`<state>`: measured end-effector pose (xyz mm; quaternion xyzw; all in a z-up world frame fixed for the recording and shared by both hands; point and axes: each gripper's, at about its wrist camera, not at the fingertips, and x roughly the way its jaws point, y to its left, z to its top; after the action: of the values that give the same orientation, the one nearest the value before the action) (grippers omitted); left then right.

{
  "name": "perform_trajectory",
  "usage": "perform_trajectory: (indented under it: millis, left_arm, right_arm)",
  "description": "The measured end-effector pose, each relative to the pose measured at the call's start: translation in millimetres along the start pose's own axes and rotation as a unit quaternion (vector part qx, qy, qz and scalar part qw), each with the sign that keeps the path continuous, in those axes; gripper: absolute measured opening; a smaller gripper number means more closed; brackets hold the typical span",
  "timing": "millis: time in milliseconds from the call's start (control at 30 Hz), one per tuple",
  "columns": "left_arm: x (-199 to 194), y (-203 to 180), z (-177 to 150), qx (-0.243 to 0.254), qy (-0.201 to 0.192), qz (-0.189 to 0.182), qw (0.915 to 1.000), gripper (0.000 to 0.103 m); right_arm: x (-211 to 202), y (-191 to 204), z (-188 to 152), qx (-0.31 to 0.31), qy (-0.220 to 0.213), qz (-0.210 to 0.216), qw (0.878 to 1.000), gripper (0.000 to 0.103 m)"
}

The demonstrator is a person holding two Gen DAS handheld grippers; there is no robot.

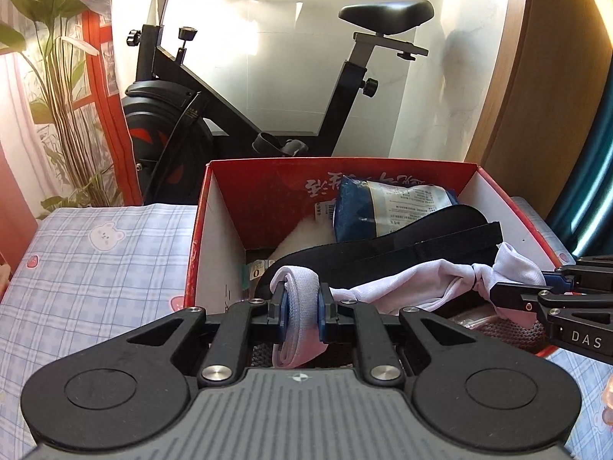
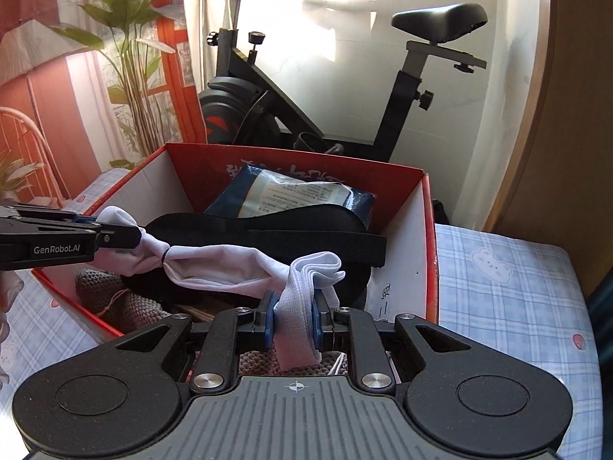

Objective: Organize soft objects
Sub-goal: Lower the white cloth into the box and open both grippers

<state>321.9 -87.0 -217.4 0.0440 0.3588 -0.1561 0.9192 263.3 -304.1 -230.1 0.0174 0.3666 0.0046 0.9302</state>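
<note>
Both the left gripper and right gripper clench opposite ends of a light, floppy white sock, sagging over the red box.

black exercise bike, leafy plant, perhaps a curtain.

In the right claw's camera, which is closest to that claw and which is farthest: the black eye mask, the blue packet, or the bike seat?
From the right claw, which grips the white sock:
1. Black eye mask, just ahead, lying in the red box.
2. Blue packet, behind the mask, at the box's back.
3. Bike seat, far beyond the box, up on the right.
</note>
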Motion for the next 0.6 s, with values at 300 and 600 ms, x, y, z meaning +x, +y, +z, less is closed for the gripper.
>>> perform_trajectory:
  millis: [300,600]
  left_arm:
    - [-9.7,3.2,3.6,0.019,-0.022,-0.021,0.9994,0.061]
    - [-60.7,-3.8,-7.7,0.059,-0.07,-0.045,0.9948,0.075]
  right_arm:
    - [-12.4,9.8,-10.2,-0.036,-0.041,-0.024,0.998,0.044]
    - [-65.8,18.9,-24.0,-0.065,-0.101,-0.011,0.993,0.076]
